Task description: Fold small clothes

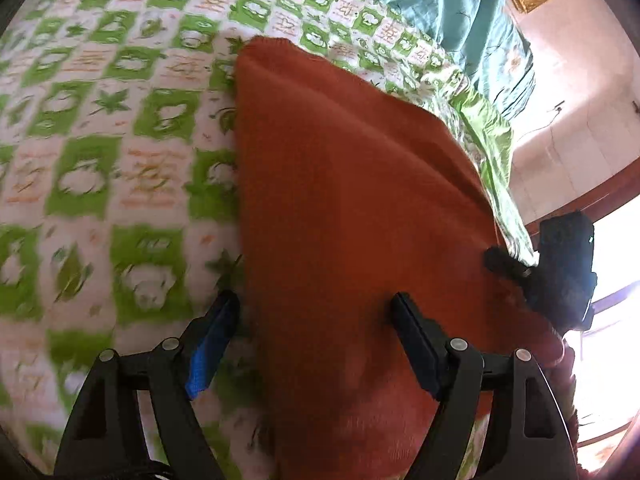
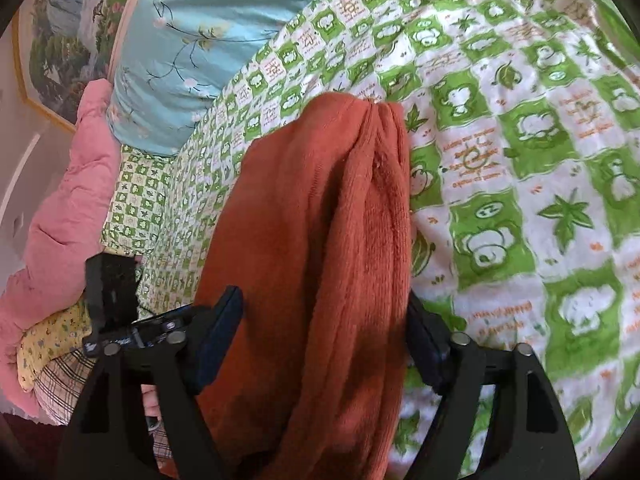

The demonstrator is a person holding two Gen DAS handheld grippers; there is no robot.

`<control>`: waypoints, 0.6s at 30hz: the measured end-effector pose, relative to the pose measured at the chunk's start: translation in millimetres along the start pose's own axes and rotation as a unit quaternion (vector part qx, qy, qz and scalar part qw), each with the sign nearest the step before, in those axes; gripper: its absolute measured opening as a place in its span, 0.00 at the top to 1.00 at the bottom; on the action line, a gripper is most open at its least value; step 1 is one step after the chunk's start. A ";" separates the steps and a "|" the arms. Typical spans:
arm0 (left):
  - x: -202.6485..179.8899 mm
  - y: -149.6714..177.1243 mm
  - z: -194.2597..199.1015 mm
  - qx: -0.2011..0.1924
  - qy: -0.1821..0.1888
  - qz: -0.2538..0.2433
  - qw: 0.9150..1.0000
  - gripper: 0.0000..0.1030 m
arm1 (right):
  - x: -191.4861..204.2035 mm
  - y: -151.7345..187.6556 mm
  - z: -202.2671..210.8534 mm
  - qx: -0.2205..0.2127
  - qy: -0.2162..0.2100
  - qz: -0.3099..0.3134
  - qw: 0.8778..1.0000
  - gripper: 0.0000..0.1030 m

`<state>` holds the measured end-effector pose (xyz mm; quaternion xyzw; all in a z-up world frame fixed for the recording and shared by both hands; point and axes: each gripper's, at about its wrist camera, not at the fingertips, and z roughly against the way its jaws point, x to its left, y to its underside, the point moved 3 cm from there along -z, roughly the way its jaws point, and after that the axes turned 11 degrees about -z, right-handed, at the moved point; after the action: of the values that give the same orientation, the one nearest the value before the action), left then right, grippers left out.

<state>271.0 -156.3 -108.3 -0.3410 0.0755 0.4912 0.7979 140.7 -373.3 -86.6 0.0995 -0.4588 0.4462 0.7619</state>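
Observation:
A rust-orange fleece garment point(image 1: 352, 184) lies folded in a long strip on the green-and-white checked bedsheet point(image 1: 120, 140). My left gripper point(image 1: 316, 320) stands open over its near end. The blue-padded finger point(image 1: 212, 348) is off the cloth's left edge, and the other finger point(image 1: 416, 344) is above the cloth. In the right wrist view the same garment point(image 2: 320, 220) runs away from me between the fingers of my right gripper point(image 2: 324, 328). Its jaws are apart, straddling the thick folded strip, and its right finger point(image 2: 428, 352) is partly hidden by the cloth's edge.
A teal floral quilt point(image 2: 188, 40) is bunched at the head of the bed, with a pink quilt point(image 2: 68, 200) and a yellow patterned pillow point(image 2: 44, 344) beside it. A framed picture point(image 2: 52, 40) hangs on the wall. The right gripper's black housing point(image 1: 564, 272) shows at the bed's edge.

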 end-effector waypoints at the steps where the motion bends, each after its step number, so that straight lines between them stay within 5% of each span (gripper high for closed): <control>1: -1.9 -4.4 -1.7 -0.006 0.001 -0.008 1.000 0.24 | -0.9 -0.2 -2.5 0.002 0.003 0.000 1.000 0.41; 4: -5.6 -12.7 -7.7 -0.013 -0.009 -0.026 1.000 0.42 | -2.9 1.4 -6.8 0.001 -0.007 -0.006 1.000 0.58; 6: -7.4 -15.0 -6.3 -0.022 -0.014 -0.034 0.999 0.70 | -1.3 2.7 -5.5 -0.005 -0.008 -0.007 1.000 0.65; 7: -8.9 -14.6 -0.7 -0.029 -0.015 -0.039 0.999 0.75 | 1.7 3.6 -3.3 -0.010 -0.009 -0.007 1.000 0.66; 12: -19.1 -2.4 57.0 -0.080 -0.031 -0.068 0.994 0.79 | 35.4 10.3 2.7 -0.029 -0.042 0.008 0.999 0.69; 18: 6.8 31.2 152.6 -0.132 -0.088 -0.058 0.986 0.80 | 105.0 37.8 -41.3 0.008 -0.109 0.055 0.992 0.70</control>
<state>215.7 -48.1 -10.6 -0.4024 -0.0805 0.4781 0.7765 155.7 -266.3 -36.7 0.1286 -0.5405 0.4777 0.6805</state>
